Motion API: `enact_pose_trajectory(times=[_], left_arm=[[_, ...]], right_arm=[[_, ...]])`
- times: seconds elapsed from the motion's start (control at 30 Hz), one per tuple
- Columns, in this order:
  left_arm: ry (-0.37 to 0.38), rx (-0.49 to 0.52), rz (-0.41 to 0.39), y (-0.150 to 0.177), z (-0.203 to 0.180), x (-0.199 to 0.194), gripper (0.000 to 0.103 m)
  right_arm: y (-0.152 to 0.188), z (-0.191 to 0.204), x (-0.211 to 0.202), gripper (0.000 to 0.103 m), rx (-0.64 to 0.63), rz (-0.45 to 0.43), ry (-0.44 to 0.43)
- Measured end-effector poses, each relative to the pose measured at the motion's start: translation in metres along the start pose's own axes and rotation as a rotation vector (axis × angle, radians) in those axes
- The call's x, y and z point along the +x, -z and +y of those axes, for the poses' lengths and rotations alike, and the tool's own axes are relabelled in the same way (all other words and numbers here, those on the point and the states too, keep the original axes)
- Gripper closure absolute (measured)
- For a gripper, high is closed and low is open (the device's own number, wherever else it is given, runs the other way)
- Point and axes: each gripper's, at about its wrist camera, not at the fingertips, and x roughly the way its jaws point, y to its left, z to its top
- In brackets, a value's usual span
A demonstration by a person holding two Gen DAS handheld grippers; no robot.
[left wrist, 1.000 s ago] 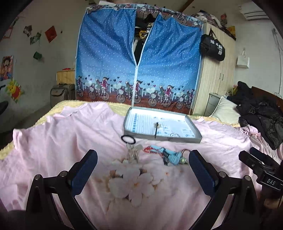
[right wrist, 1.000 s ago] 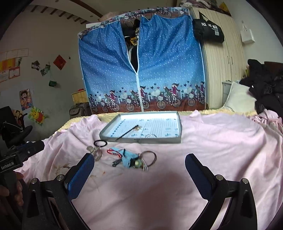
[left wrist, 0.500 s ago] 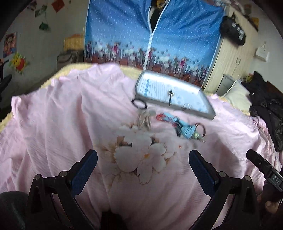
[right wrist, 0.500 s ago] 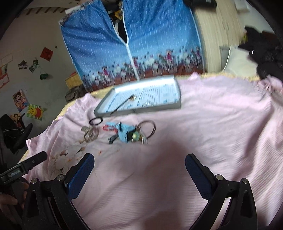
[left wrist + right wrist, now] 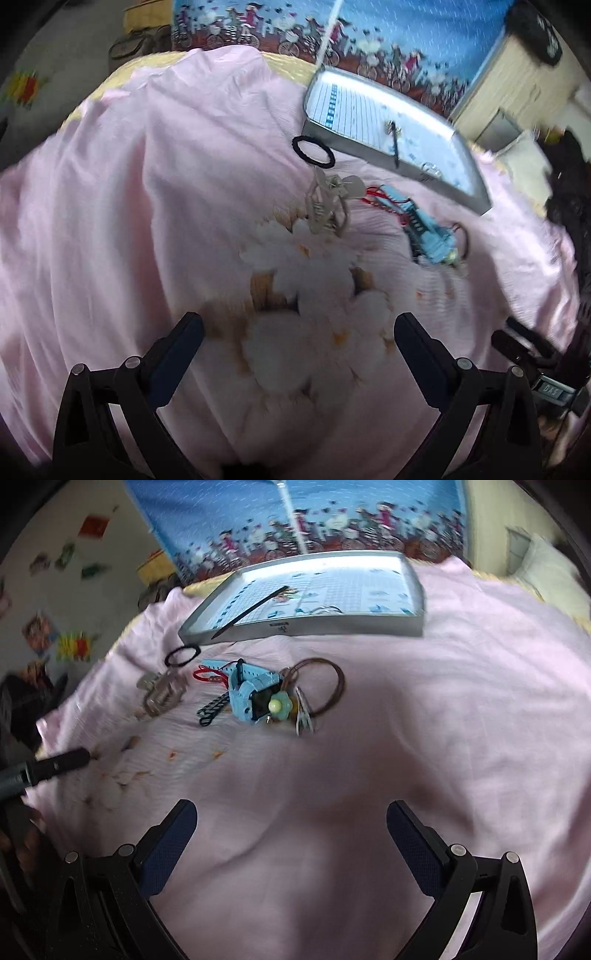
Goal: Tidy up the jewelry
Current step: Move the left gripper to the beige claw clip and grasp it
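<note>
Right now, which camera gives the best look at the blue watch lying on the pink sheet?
The right wrist view: the blue watch sits near the centre, fairly sharp, with its strap and dark face visible. In the left wrist view the watch is off to the right, motion-blurred, just a blue streak.

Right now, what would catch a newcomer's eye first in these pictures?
Probably the small heap of trinkets on the pink bedsheet: a light blue toy-like watch, a brown wire hoop and a black hair tie. Behind them lies a shallow grey tray. Two open black claws, left and right, frame the foreground.
</note>
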Motion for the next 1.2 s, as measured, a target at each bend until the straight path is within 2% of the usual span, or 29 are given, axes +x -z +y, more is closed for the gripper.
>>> enact_pose_trajectory(times=[0.27, 0.5, 0.67, 0.9, 0.97, 1.03, 1.07, 1.2], left_arm=[[-0.037, 0.087, 0.041, -0.033, -0.008, 0.045, 0.002], [-0.012, 0.1, 0.048, -0.049, -0.011, 0.068, 0.002], [-0.046, 0.138, 0.028, -0.059, -0.017, 0.08, 0.002], [-0.062, 0.143, -0.028, -0.07, -0.019, 0.087, 0.004], [-0.056, 0.153, -0.042, -0.07, -0.021, 0.087, 0.011], [-0.044, 0.163, -0.045, -0.071, -0.024, 0.089, 0.028], [-0.038, 0.166, -0.042, -0.07, -0.025, 0.089, 0.032], [0.004, 0.171, -0.023, -0.069, -0.026, 0.09, 0.061]], right_arm=[[-0.027, 0.0, 0.032, 0.0, -0.15, 0.006, 0.047], [-0.045, -0.013, 0.052, 0.0, -0.161, -0.009, 0.038], [-0.056, -0.011, 0.066, 0.0, -0.222, -0.022, 0.056], [-0.063, -0.01, 0.084, 0.0, -0.232, -0.015, 0.07], [-0.065, -0.011, 0.084, 0.001, -0.22, -0.02, 0.066], [-0.065, -0.009, 0.083, 0.01, -0.224, -0.025, 0.064], [-0.064, -0.008, 0.082, 0.012, -0.227, -0.025, 0.062], [-0.064, -0.005, 0.08, 0.026, -0.228, -0.02, 0.055]])
